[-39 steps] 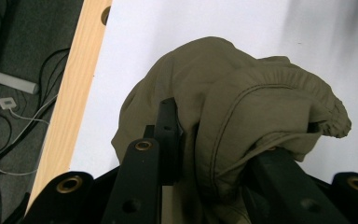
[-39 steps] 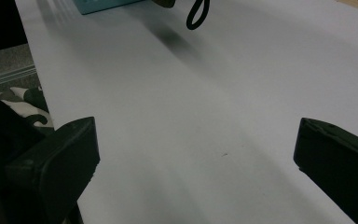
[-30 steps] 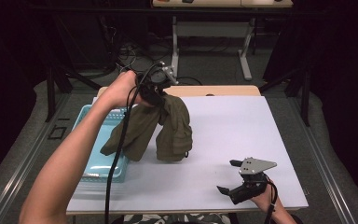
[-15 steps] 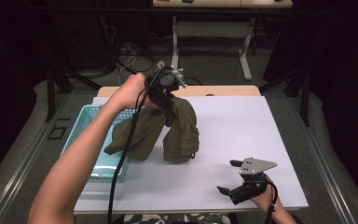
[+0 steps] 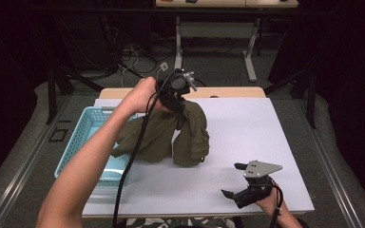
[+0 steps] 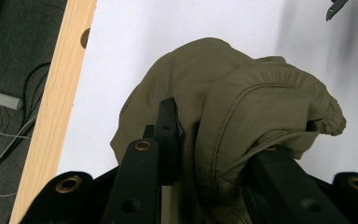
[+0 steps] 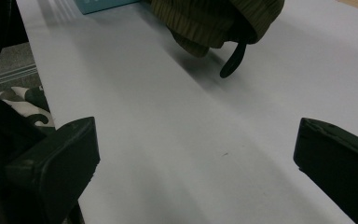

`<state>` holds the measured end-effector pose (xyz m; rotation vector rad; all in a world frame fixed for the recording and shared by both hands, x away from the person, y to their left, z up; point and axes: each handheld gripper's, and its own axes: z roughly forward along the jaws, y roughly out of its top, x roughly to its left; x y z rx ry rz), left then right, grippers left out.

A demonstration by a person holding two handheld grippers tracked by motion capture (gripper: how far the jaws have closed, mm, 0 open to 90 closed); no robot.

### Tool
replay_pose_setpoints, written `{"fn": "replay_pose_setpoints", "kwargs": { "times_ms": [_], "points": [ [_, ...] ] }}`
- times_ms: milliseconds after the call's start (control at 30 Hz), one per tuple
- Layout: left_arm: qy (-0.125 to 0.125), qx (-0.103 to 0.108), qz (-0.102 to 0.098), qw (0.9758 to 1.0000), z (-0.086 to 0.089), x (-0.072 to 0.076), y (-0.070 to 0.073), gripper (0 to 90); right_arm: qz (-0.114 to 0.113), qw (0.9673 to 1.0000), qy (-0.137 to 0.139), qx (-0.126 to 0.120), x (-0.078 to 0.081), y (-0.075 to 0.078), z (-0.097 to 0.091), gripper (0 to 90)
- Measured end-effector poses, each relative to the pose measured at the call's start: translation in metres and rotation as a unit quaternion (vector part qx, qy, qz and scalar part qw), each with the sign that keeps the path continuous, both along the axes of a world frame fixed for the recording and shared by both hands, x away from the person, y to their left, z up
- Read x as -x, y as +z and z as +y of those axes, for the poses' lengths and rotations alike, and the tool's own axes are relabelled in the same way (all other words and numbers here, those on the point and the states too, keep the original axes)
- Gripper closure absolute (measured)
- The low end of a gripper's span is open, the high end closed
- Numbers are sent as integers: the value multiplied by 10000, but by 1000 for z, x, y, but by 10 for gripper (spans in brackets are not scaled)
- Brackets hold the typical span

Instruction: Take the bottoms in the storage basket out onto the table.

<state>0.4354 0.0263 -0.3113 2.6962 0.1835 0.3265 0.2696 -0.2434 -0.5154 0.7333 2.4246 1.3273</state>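
Olive-green garment [image 5: 180, 135] clamped between the jaws of the left gripper [image 5: 175, 97], bunched fabric hung from them toward 6 o'clock onto the white worktop [image 5: 247, 123], blue basket [image 5: 83, 137] at its 9 o'clock, right gripper [image 5: 240, 183] at its 4 o'clock, jaws held wide apart, nothing gripped.

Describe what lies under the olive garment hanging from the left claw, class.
Under the olive garment lies the white table top, with the garment's hem resting on it. Its left part drapes over the blue basket. Whatever sits beneath the folds is covered.
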Motion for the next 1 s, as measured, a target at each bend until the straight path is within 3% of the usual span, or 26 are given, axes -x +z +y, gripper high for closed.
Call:
{"fn": "replay_pose_setpoints", "kwargs": {
  "times_ms": [333, 433, 500, 1000],
  "points": [
    [-13, 127, 22, 9999, -11, -1, -9, 737, 7, 10000, 3, 2, 0, 0, 0, 1],
    [23, 171, 36, 9998, -13, -2, -11, 736, 41, 9999, -19, 110, 1, 1, -1, 1],
    [44, 228, 28, 9997, -15, -3, -14, 736, 11, 10000, -2, 7, 0, 0, 0, 1],
    [181, 569, 75, 9982, -22, -5, -27, 735, -6, 10000, -7, -6, 0, 0, 0, 1]
  ]
}}
